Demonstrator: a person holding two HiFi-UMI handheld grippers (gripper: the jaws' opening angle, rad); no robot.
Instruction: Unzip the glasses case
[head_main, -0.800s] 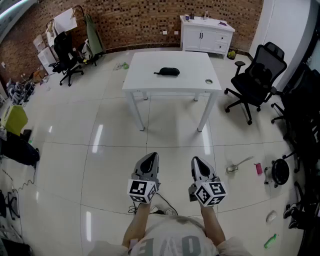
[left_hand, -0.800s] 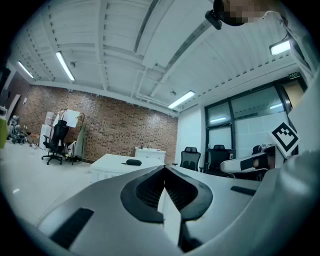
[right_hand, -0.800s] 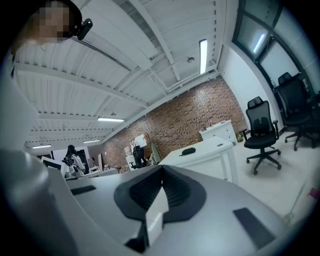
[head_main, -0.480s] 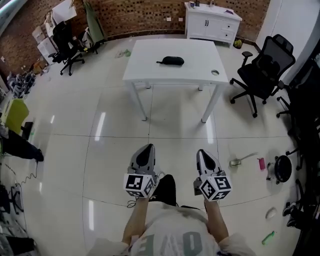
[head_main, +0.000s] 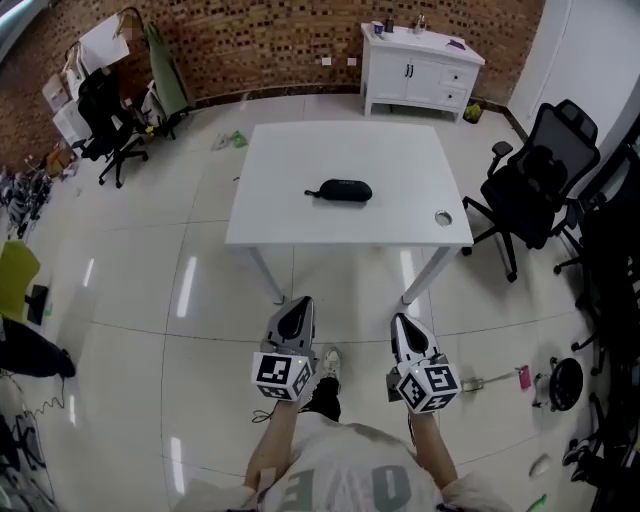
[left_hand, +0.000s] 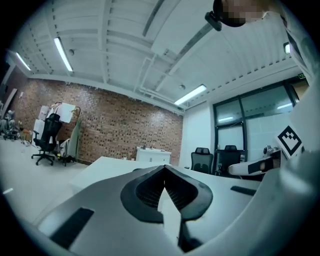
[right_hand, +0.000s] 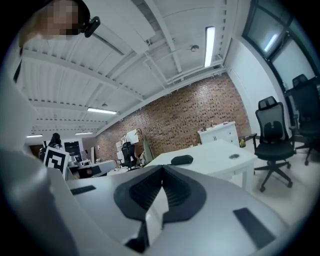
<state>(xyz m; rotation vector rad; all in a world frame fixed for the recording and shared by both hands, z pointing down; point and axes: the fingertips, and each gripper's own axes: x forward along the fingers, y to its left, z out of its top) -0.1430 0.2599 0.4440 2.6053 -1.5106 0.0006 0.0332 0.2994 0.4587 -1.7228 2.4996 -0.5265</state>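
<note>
A black zipped glasses case (head_main: 340, 190) lies near the middle of a white table (head_main: 270, 215), with its pull cord trailing to the left. My left gripper (head_main: 296, 308) and right gripper (head_main: 401, 322) are held side by side low over the floor, short of the table's near edge and far from the case. Both are shut with nothing between the jaws. In the right gripper view the case (right_hand: 181, 159) shows small on the table (right_hand: 215, 152) beyond the shut right gripper (right_hand: 161, 171). The left gripper (left_hand: 164, 169) view shows only the table's edge (left_hand: 107, 164).
A black office chair (head_main: 535, 170) stands right of the table. A white cabinet (head_main: 420, 60) sits against the brick wall behind it. Another chair (head_main: 100, 115) and clutter are at the far left. Small items (head_main: 500, 378) lie on the floor at right. The table has a round grommet (head_main: 443, 217).
The table and case have grown larger and come nearer in the head view as the person walked toward them. Both grippers stay shut in front of the body.
</note>
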